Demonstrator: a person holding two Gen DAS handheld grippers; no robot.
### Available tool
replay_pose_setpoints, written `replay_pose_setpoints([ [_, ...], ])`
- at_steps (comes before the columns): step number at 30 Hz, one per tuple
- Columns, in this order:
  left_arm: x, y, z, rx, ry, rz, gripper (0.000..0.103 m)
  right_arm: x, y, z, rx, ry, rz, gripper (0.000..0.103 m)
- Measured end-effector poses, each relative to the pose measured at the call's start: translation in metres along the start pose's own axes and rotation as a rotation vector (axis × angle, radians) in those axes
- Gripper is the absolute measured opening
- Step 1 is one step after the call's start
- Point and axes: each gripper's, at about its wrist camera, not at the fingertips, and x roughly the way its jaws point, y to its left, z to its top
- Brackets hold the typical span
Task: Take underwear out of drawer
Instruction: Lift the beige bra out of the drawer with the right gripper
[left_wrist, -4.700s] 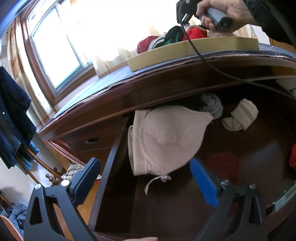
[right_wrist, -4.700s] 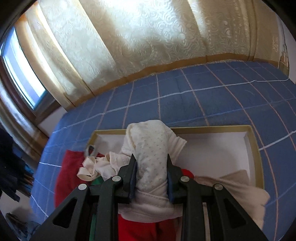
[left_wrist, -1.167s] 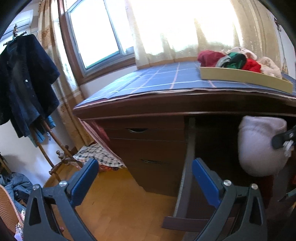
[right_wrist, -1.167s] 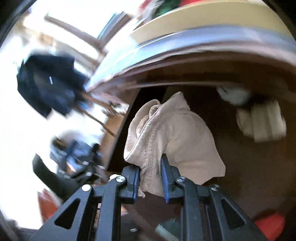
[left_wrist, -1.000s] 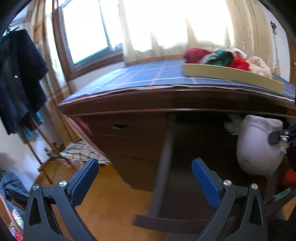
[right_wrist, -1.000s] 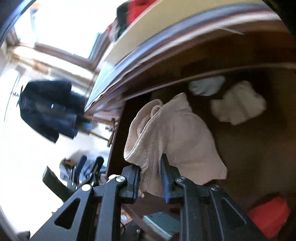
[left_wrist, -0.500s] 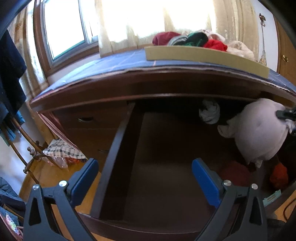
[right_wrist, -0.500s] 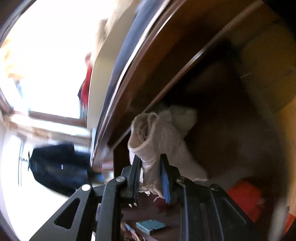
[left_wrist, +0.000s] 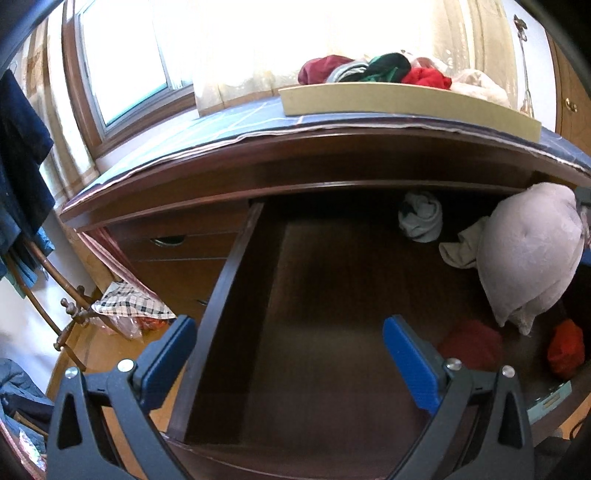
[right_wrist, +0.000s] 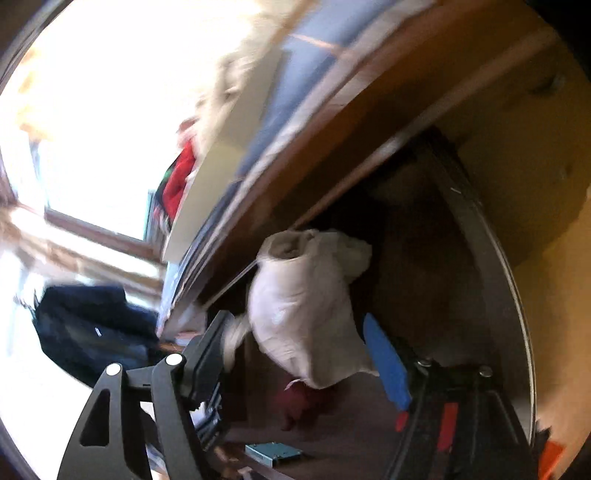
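The wooden drawer (left_wrist: 236, 295) stands pulled out under the desk top. A beige padded underwear piece (left_wrist: 528, 258) hangs in the air over the drawer's right side. In the right wrist view this beige underwear (right_wrist: 306, 314) is between the fingers of my right gripper (right_wrist: 295, 354). Those jaws have just been opening and stand wide apart, and the pads do not press on the cloth. My left gripper (left_wrist: 288, 354) is open and empty above the drawer's front left. A dark red garment (left_wrist: 469, 343) and a red one (left_wrist: 565, 349) lie on the drawer floor.
A grey rolled sock (left_wrist: 421, 216) and a beige cloth (left_wrist: 461, 247) lie at the drawer's back. A tan tray (left_wrist: 406, 101) heaped with clothes sits on the blue checked desk top. A small teal box (right_wrist: 273, 452) rests by the drawer front. Dark coats (left_wrist: 18, 155) hang at the left.
My right gripper, shut on the beige underwear in the earlier frames, now has its jaws spread and the cloth loose between them. The left view has swung right and come closer over the drawer.
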Motion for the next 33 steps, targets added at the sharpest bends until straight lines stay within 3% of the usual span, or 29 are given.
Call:
replay_pose_setpoints([
  [1, 0.0, -0.001, 0.0, 0.006, -0.003, 0.004, 0.102, -0.001, 0.013, -0.002, -0.055, -0.005, -0.018, 0.076],
  [3, -0.001, -0.001, -0.001, 0.009, -0.005, 0.006, 0.102, 0.005, 0.021, 0.003, -0.129, 0.006, -0.051, 0.091],
  [8, 0.0, 0.0, -0.001, 0.012, -0.002, 0.003, 0.102, 0.055, 0.04, -0.005, -0.233, 0.132, -0.196, 0.091],
  [10, 0.003, -0.002, 0.001, 0.032, 0.004, 0.013, 0.102, 0.063, 0.039, -0.007, -0.231, 0.125, -0.23, 0.082],
  [12, 0.003, -0.003, 0.002, 0.039, -0.001, 0.023, 0.102, 0.068, 0.034, -0.007, -0.211, 0.148, -0.228, 0.047],
  [14, 0.004, -0.005, 0.004, 0.043, 0.0, 0.024, 0.102, 0.07, 0.02, -0.003, -0.162, 0.178, -0.177, 0.043],
  [21, 0.006, -0.006, 0.004, 0.035, 0.002, 0.024, 0.102, 0.057, 0.012, -0.01, -0.113, 0.154, -0.063, 0.03],
  [29, 0.008, -0.009, 0.004, 0.045, -0.001, 0.056, 0.102, 0.012, 0.006, -0.012, 0.002, 0.132, 0.193, 0.029],
  [33, 0.008, -0.012, 0.004, 0.056, -0.01, 0.079, 0.102, -0.009, 0.005, -0.015, 0.034, 0.12, 0.28, 0.029],
])
